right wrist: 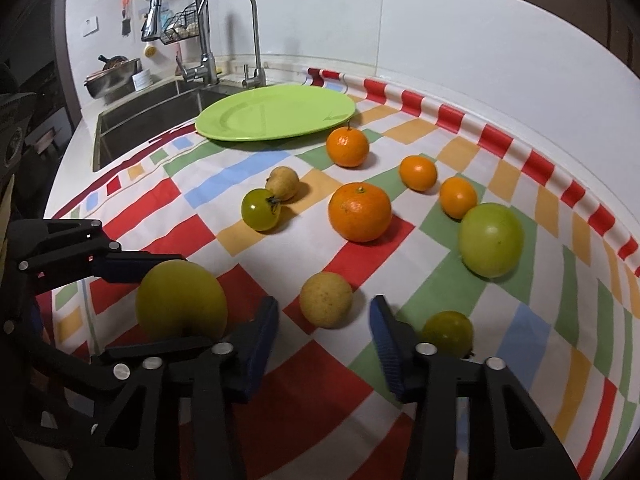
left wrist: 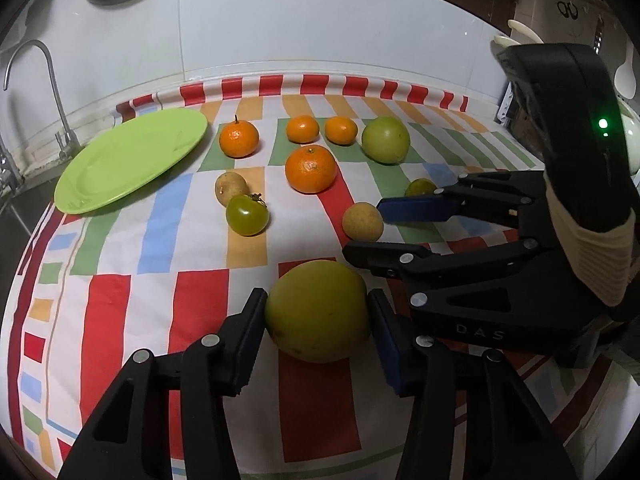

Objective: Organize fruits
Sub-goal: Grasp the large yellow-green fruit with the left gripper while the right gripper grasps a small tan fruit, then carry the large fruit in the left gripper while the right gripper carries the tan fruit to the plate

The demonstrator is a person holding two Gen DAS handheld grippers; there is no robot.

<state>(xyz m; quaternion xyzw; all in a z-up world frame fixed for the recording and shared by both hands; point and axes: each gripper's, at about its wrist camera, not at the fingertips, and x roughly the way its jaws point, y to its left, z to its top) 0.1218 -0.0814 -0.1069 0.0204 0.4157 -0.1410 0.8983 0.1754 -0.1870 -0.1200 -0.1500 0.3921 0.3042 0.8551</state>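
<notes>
- The left gripper pinched a large, smooth yellow-green fruit near the tablecloth's front edge.
- The right gripper stood spread around a small tan speckled fruit, pads not touching.
- The green plate lay far left.

both wrist views look steeply down, close, sharing the plate.
</notes>
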